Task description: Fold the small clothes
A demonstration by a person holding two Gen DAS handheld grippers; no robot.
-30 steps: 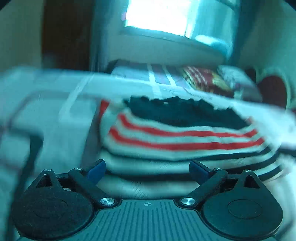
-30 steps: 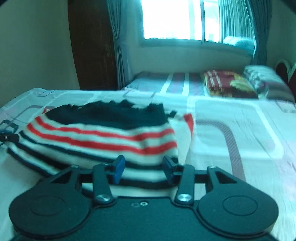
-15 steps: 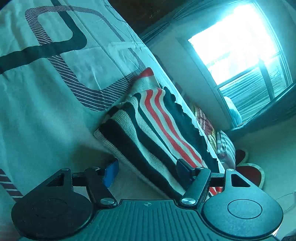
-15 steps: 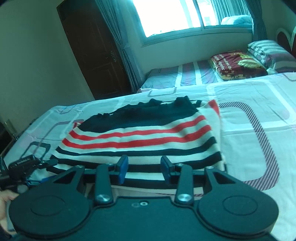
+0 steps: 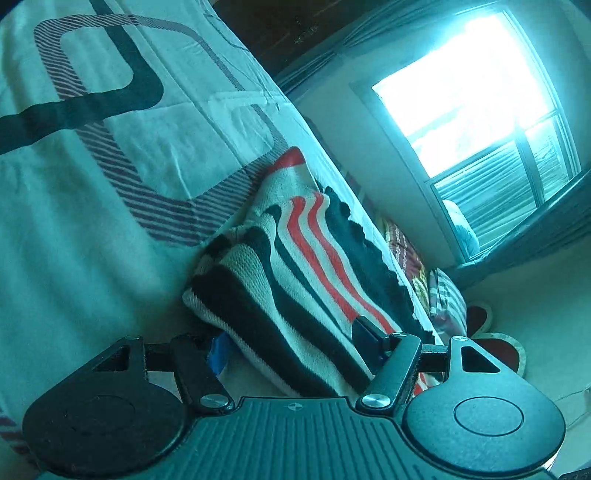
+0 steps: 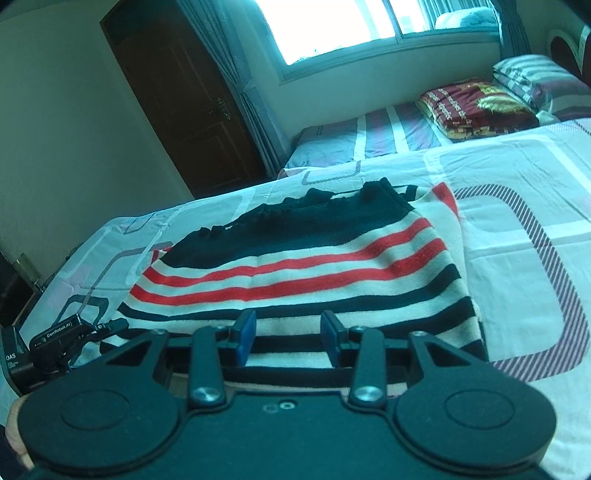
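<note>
Left wrist view shows us the sweater (image 5: 314,273), a chunky ribbed knit banded in cream, black and red, folded into a thick pad with a scalloped black edge on its far side. We hold the left gripper (image 5: 295,345) rolled on its side at the sweater's near corner. Its blue pads straddle that folded edge: one finger (image 5: 218,350) sits under the fold against the sheet (image 5: 110,221), the other (image 5: 365,336) lies on top of the knit. Whether the pads truly press the cloth we cannot tell, since the lower one is mostly hidden.

From the right wrist we see the sweater (image 6: 306,269) lying flat on the sheet (image 6: 524,258), which is smooth cotton printed with rounded rectangles in hatched purple lines. Our right gripper (image 6: 288,334) hovers over the sweater's near hem, its blue pads apart with nothing pinched between them. The left gripper (image 6: 110,326) shows as a black linkage at the sweater's left corner.

Beyond the sweater stand a second bed (image 6: 369,136) with a striped cover, a folded maroon blanket (image 6: 476,107), a dark wooden door (image 6: 177,99) and a bright window (image 6: 332,26).
</note>
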